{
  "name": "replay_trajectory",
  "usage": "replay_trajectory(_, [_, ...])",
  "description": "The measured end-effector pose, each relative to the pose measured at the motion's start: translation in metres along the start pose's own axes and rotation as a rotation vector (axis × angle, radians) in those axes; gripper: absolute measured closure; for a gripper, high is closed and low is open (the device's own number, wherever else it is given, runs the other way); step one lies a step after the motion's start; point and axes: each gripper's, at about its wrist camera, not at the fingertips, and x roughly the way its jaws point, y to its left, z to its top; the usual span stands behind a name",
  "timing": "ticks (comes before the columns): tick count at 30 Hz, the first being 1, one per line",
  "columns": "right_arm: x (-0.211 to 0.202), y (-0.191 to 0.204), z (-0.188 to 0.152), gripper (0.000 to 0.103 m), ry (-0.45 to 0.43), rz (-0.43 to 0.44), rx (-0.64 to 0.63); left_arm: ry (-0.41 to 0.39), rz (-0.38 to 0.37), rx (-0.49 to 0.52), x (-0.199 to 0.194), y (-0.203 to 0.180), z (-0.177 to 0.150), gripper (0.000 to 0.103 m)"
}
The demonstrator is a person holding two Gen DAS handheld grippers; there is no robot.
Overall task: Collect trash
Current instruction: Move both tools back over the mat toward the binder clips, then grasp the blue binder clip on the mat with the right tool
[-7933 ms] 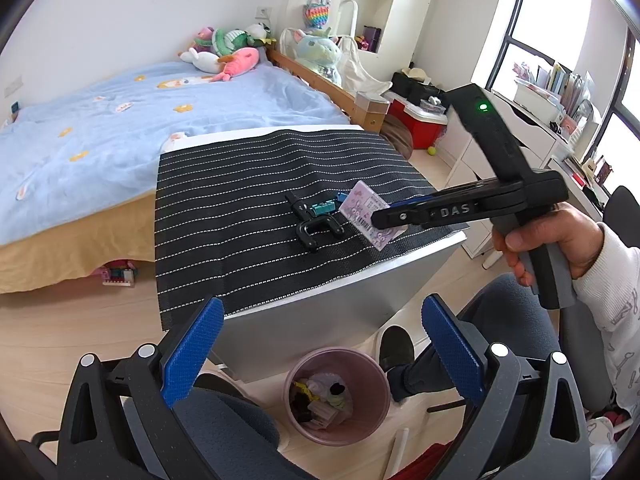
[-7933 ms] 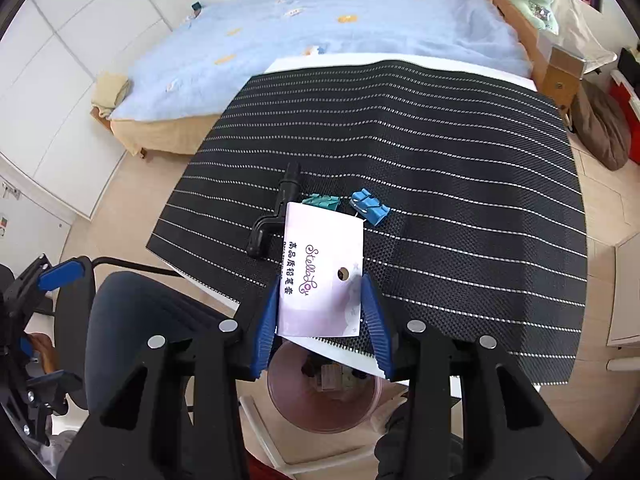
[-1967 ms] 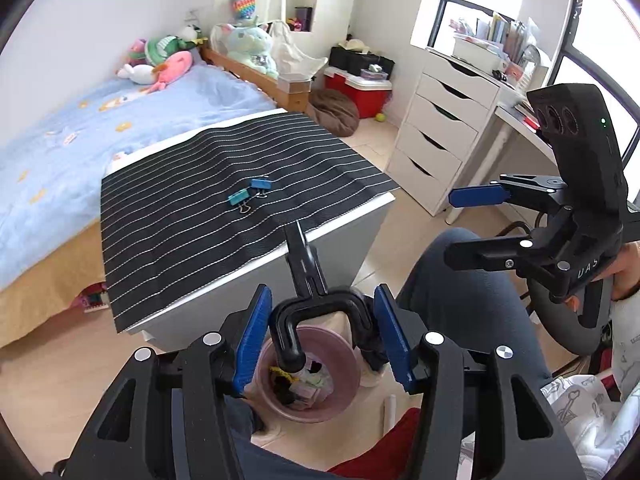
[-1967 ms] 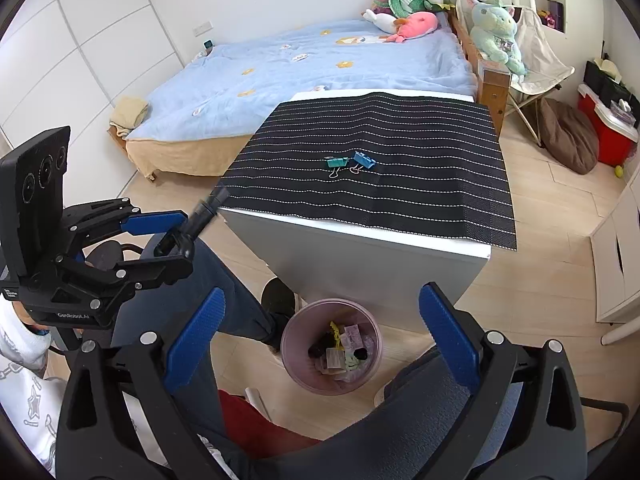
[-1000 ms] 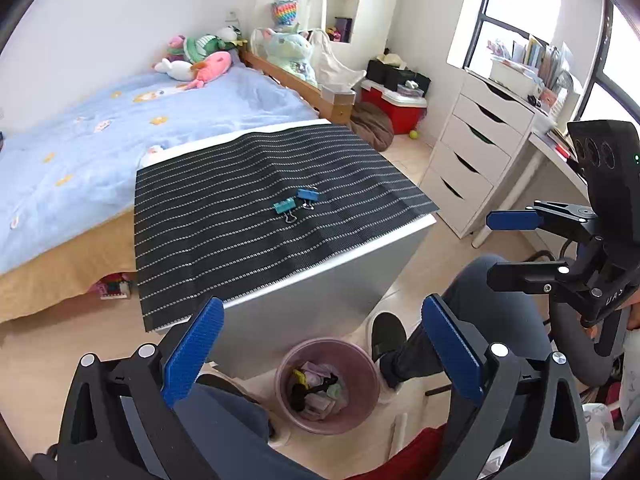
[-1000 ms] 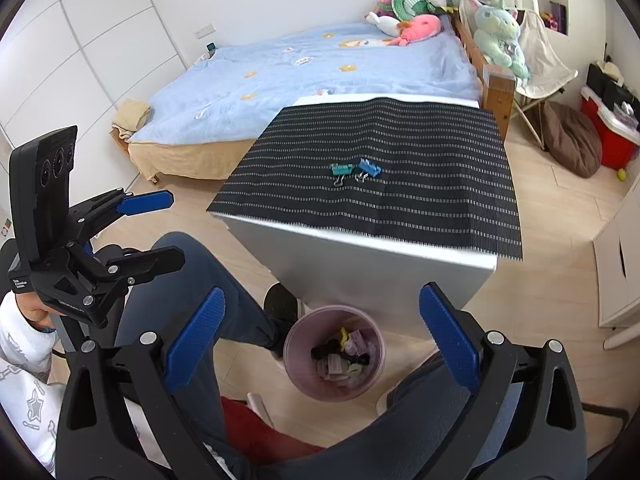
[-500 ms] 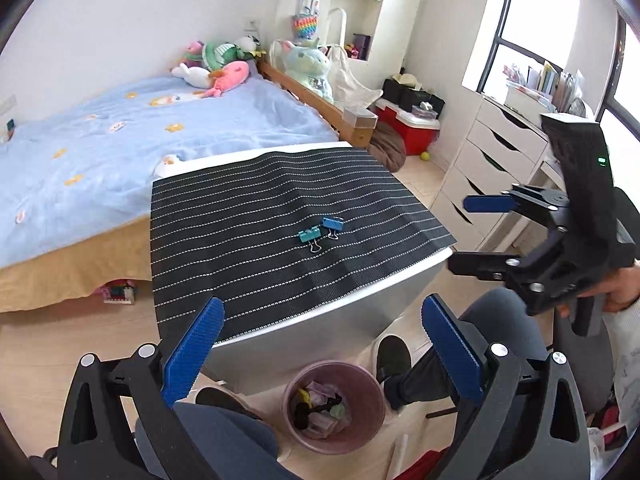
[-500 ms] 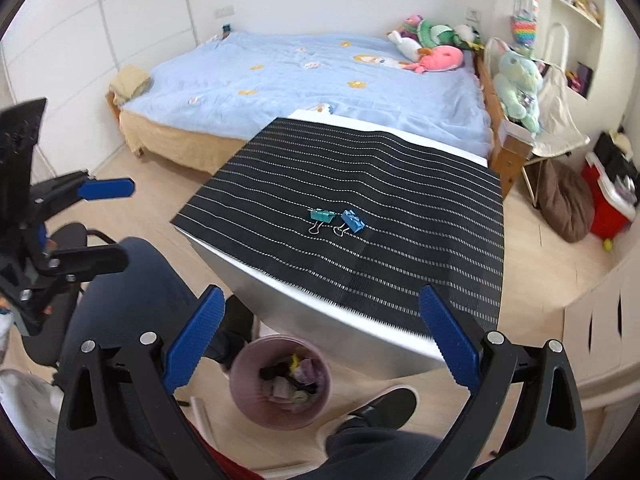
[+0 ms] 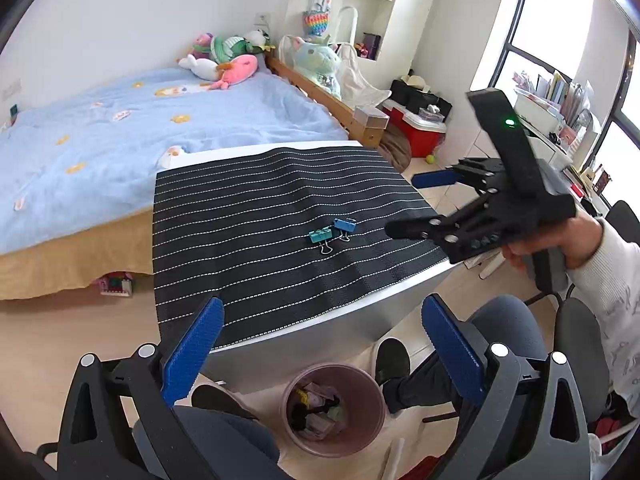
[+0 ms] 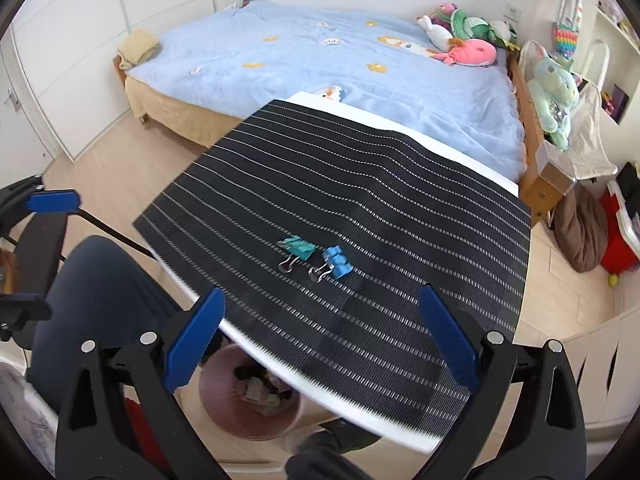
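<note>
Two binder clips are seen on the striped black mat (image 10: 360,184) covering the table (image 9: 332,320): a teal clip (image 10: 298,249) and a blue clip (image 10: 336,262), lying just beside each other near the mat's front edge, wire handles toward the cameras; whether they touch cannot be told. A pink trash bin (image 9: 334,408) is seen on the floor below the table's front edge, already holding mixed scraps; in the right wrist view the bin (image 10: 248,396) is partly hidden by the table top. The left hand-held gripper (image 9: 320,344) is held over the bin and the table edge, blue pads wide apart, nothing between them. The right hand-held gripper (image 10: 320,328) is pointed down at the mat, short of the clips; its jaws are wide but closing, with nothing between the pads; in the left wrist view it (image 9: 416,204) is seen from the side, gripped by a hand (image 9: 552,240) in a white sleeve, just right of the blue clip (image 9: 345,225) and teal clip (image 9: 319,236). A bed with a blue cover (image 9: 140,132) is noted behind the table.
</note>
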Motion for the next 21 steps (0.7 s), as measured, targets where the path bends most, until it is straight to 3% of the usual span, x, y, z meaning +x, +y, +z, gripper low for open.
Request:
replay_trajectory(9, [0.042,-0.002,0.009,0.050,0.085,0.005,-0.075,0.014,0.011,-0.024,0.005,0.008,-0.001,0.008])
replay_trajectory(21, [0.063,-0.002,0.010,0.086,0.112,0.025,-0.083,0.040,0.011,-0.050,0.013,0.015,-0.004,0.008])
